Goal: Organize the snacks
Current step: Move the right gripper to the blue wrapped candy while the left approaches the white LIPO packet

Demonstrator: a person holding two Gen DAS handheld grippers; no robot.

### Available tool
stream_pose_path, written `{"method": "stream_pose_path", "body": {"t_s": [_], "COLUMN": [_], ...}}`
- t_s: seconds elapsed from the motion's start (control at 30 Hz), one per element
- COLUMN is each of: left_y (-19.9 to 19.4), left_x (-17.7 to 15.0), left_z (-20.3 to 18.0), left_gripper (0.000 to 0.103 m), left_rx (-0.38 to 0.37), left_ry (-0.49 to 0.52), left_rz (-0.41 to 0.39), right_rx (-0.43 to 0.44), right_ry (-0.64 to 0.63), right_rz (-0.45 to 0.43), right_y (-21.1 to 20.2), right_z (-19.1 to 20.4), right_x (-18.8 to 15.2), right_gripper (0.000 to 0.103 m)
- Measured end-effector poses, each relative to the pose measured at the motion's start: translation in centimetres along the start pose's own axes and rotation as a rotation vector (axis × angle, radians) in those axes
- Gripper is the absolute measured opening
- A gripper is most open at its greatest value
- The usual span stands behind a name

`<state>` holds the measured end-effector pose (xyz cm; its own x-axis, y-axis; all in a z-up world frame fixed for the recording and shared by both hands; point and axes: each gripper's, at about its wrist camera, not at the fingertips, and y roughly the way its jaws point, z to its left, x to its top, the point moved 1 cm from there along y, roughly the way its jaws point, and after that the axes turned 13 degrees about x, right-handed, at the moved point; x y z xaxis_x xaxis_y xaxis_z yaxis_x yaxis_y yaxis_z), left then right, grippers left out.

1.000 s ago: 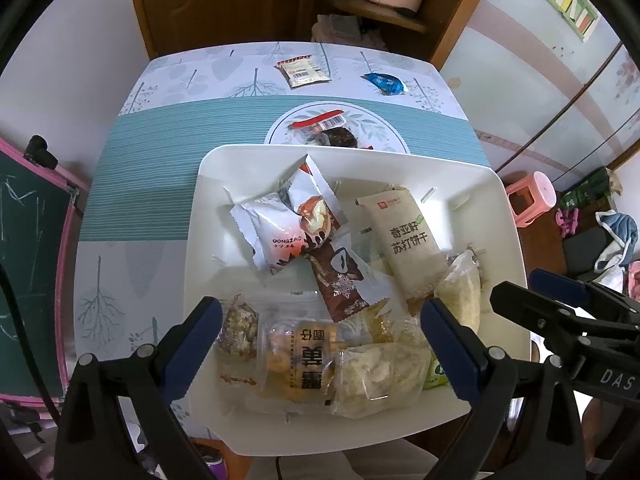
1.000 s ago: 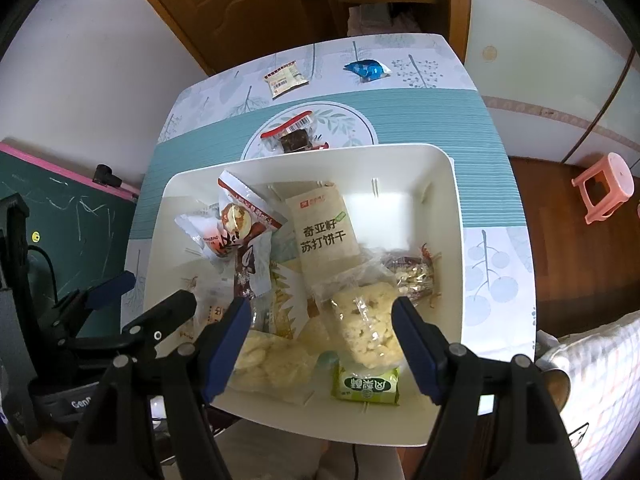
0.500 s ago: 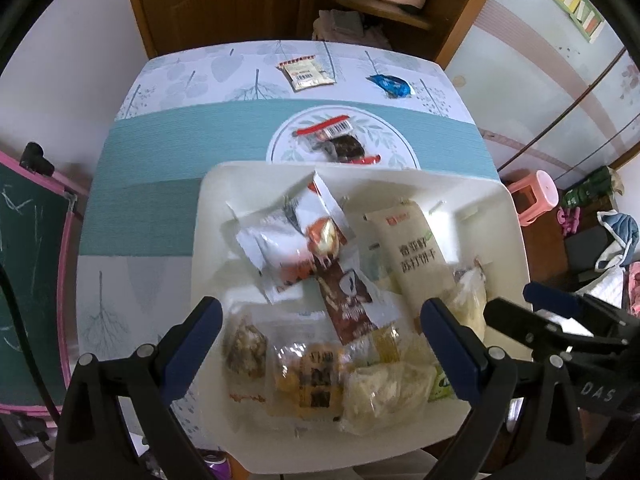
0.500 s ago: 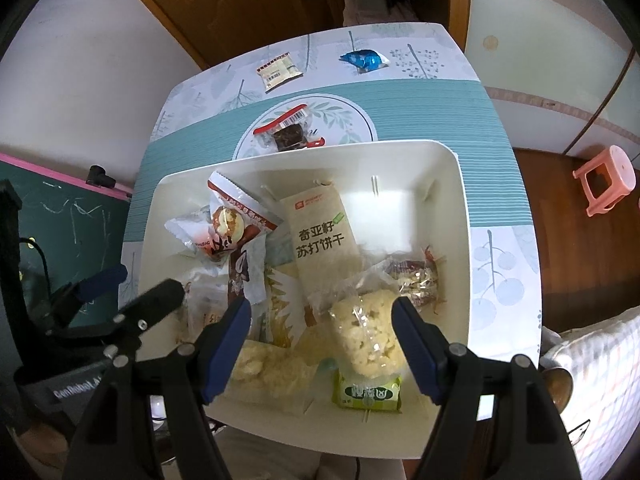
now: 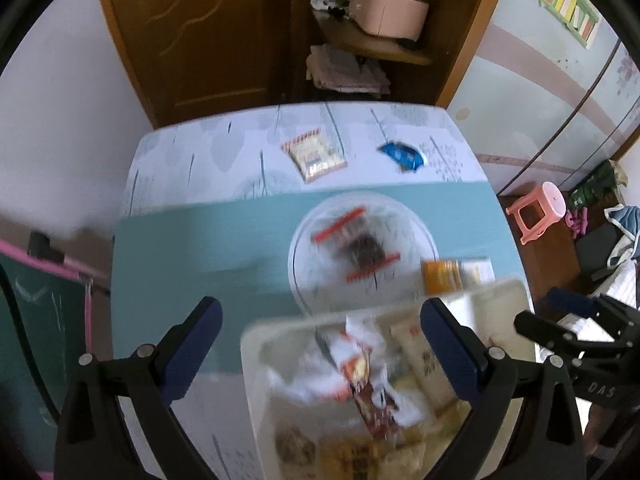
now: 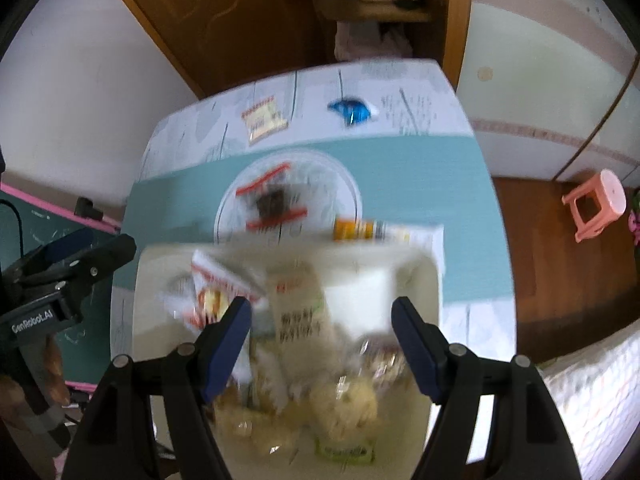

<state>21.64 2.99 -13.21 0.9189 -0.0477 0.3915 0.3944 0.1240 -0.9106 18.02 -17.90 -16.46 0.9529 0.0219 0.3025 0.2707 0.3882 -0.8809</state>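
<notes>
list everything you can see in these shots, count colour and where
white rectangular plastic tray: 1, white, near end of table, piled with blurred snack packets
beige cracker packet: 1, beige, middle of the tray
green-labelled packet: 1, green and white, near edge of the tray
orange and white packet: 1, just behind the tray's far rim
clear packet with red ends: 1, dark contents, on the round printed patch
cream packet with red trim: 1, far end of table
blue wrapper: 1, far end, right of the cream packet
teal and white tablecloth: 1, covers the table
pink plastic stool: 1, on the floor at right
left gripper: 1, black with blue pads, open
right gripper: 1, same, open
</notes>
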Motion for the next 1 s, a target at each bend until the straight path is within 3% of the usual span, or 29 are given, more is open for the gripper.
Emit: {"method": "stream_pose_path", "body": {"t_s": [0.27, 0.43, 0.73, 1.0], "left_y": [1.4, 5.1, 15.3, 22.4], "left_x": [8.9, 12.8, 17.1, 16.8], "left_z": [-1.3, -2.4, -1.7, -2.2], "left_gripper": [0.099, 0.099, 0.099, 0.099], "left_rx": [-0.028, -0.028, -0.087, -0.108], "left_ry": [0.029, 0.039, -0.145, -0.294], "left_rz": [-0.07, -0.043, 0.095, 0.212], "right_rx": [-0.065, -0.098, -0.12, -0.071], "right_ry": [-0.054, -0.091, -0.102, -0.067], "right_rz": [-0.13, -0.185, -0.095, 0.02], "right_y": [-1.5, -0.8, 6.1, 13.8], "right_z": [-0.7, -1.5, -3.6, -6.1], "right_x": [9.2, 14.3, 19.9, 20.9], "right_gripper": [0.073, 0.073, 0.073, 0.073]}}
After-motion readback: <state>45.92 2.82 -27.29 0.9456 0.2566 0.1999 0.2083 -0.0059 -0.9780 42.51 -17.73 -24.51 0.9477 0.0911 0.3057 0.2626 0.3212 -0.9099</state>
